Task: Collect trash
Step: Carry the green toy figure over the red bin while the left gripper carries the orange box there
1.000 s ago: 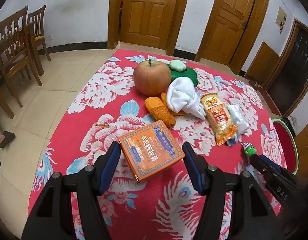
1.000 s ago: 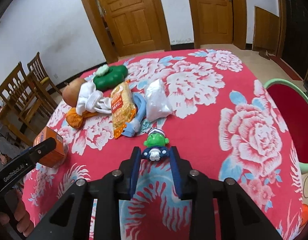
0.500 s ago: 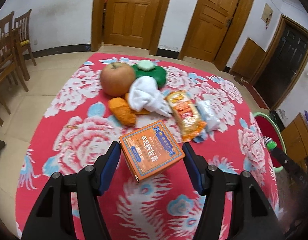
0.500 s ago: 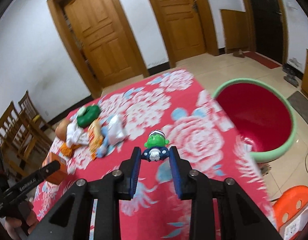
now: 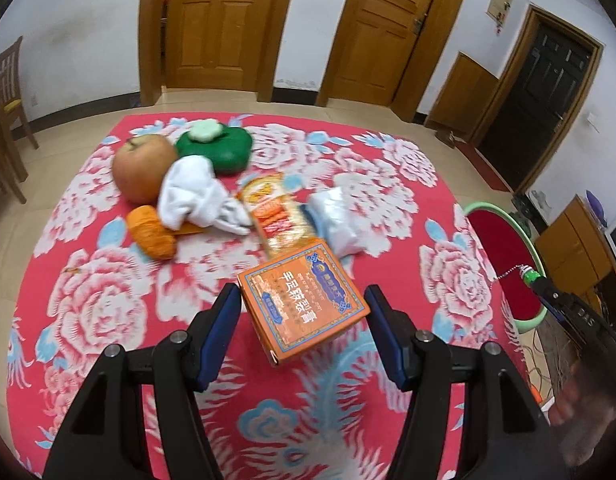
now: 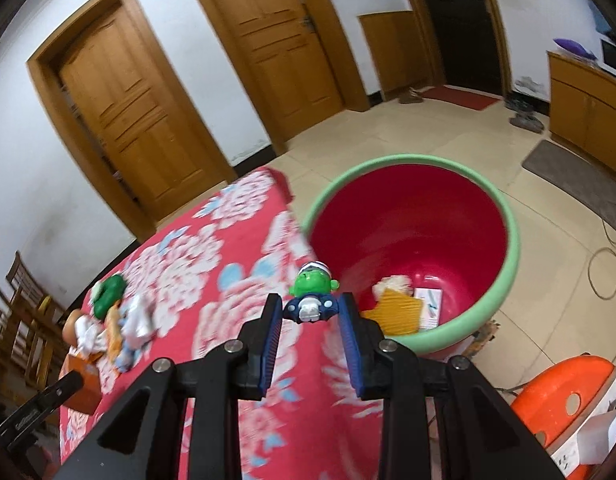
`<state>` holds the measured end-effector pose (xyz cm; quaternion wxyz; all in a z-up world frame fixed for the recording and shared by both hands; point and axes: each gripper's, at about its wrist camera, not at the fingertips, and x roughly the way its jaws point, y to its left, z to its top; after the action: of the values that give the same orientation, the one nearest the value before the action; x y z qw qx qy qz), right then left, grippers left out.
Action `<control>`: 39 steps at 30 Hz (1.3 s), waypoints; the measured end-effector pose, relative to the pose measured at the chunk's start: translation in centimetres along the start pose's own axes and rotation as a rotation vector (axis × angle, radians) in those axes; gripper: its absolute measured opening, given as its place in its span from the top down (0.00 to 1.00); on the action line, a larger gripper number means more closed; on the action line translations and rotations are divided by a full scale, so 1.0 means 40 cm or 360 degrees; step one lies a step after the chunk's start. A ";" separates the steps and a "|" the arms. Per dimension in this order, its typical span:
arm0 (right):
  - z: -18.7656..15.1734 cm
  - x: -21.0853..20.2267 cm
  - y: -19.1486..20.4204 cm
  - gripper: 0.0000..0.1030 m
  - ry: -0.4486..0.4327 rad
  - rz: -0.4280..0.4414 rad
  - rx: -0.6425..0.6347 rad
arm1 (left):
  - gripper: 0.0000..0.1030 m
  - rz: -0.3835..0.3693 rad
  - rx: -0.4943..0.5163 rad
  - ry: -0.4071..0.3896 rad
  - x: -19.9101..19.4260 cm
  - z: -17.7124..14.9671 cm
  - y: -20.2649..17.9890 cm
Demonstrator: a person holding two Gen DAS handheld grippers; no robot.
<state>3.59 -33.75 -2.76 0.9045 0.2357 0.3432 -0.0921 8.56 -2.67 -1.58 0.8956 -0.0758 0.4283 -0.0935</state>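
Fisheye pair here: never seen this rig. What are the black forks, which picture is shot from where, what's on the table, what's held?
No robot arm here: a person carries a hand-held two-finger gripper in each hand, each with a fisheye camera looking along its fingers.

Left wrist view: the left gripper is shut on an orange box, held above the red floral tablecloth. On the cloth lie an apple, a green pad, a white cloth, an orange roll, a snack packet and a clear bag.

Right wrist view: the right gripper is shut on a small green-headed toy figure, close to a red tub with a green rim that already holds some scraps.
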 end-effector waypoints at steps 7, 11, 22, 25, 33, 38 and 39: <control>0.029 0.022 -0.076 0.69 -0.0013 -0.0053 0.0073 | 0.38 -0.0052 0.0114 0.0023 0.026 0.021 -0.086; 0.037 0.011 -0.108 0.68 -0.0043 -0.0037 0.0118 | 0.38 -0.0096 0.0185 0.0040 0.042 0.033 -0.146; 0.048 -0.067 -0.182 0.30 -0.0120 -0.0060 0.0228 | 0.38 -0.0238 0.0458 -0.0011 0.074 0.053 -0.343; 0.047 -0.080 -0.204 0.23 -0.0126 -0.0080 0.0266 | 0.38 -0.0261 0.0509 -0.0010 0.089 0.057 -0.388; 0.026 -0.082 -0.261 0.18 -0.0093 -0.0131 0.0324 | 0.38 -0.0338 0.0598 0.0041 0.150 0.061 -0.513; 0.013 -0.079 -0.297 0.17 -0.0078 -0.0163 0.0387 | 0.38 -0.0346 0.0673 0.0073 0.195 0.056 -0.578; 0.011 -0.080 -0.306 0.17 -0.0080 -0.0160 0.0402 | 0.38 -0.0344 0.0695 0.0083 0.206 0.055 -0.592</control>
<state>-2.58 -44.61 -4.79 0.8701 0.3279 0.3175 -0.1857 12.93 -27.46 -1.32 0.8641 0.0768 0.4104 -0.2811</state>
